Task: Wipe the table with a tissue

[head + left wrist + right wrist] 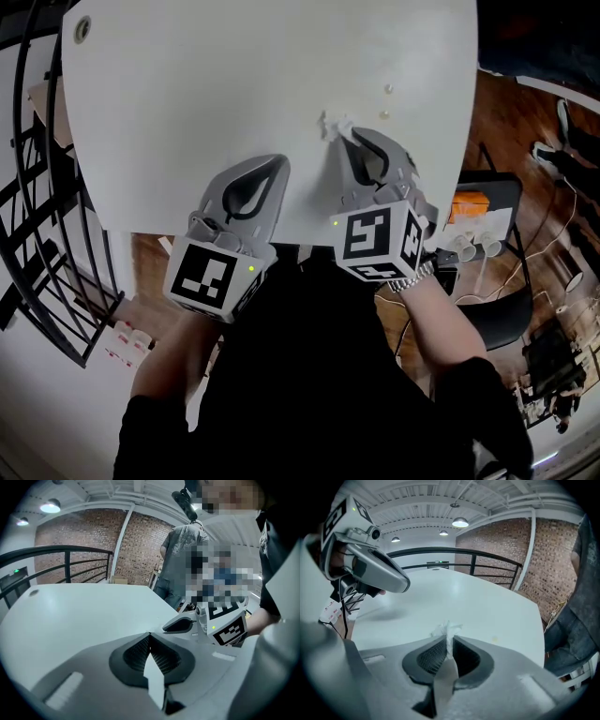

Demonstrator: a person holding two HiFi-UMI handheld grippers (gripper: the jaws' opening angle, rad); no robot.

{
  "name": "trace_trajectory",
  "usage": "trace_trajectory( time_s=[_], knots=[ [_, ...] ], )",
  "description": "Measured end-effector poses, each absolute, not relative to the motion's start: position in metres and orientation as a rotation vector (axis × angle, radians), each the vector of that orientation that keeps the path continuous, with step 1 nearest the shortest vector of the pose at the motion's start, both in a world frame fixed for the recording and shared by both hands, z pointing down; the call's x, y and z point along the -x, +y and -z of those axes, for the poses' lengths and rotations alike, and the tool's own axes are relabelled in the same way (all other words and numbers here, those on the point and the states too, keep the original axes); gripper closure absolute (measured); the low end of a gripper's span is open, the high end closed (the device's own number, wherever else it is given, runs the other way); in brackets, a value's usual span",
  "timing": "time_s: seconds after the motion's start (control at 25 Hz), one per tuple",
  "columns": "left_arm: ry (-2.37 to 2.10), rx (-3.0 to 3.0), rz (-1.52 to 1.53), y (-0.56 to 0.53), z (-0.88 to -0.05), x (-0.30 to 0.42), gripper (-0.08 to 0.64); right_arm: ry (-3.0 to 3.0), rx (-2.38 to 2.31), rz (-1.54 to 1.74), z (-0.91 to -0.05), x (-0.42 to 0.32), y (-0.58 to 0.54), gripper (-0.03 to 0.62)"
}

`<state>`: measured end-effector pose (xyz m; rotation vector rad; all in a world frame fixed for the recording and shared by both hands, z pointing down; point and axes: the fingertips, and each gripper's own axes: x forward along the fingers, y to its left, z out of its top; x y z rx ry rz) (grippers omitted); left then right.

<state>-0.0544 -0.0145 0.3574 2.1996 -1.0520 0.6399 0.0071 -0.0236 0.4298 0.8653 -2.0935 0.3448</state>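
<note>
A white table (234, 84) fills the head view. My right gripper (343, 131) is shut on a small crumpled white tissue (333, 123), which sticks out past its tips; in the right gripper view the tissue (447, 632) is pinched between the jaws just above the table (478, 606). Two small pale spots (386, 101) lie on the table, to the right and a little beyond the tissue. My left gripper (280, 161) rests over the near edge, jaws closed with nothing between them (149, 634).
A round hole (82, 28) is in the table's far left corner. Black railing (37, 216) runs along the left. A person (180, 559) stands beyond the table's right side. Floor clutter and cups (473, 246) lie to the right.
</note>
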Motion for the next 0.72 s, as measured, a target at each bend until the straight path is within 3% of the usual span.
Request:
trace_trajectory(
  time_s=[0.72],
  knots=[
    [-1.065,-2.164,-0.652,-0.027,-0.363,0.058,0.543,-2.096,-0.859,-0.321,-0.433,-0.001,-0.041,0.563]
  ],
)
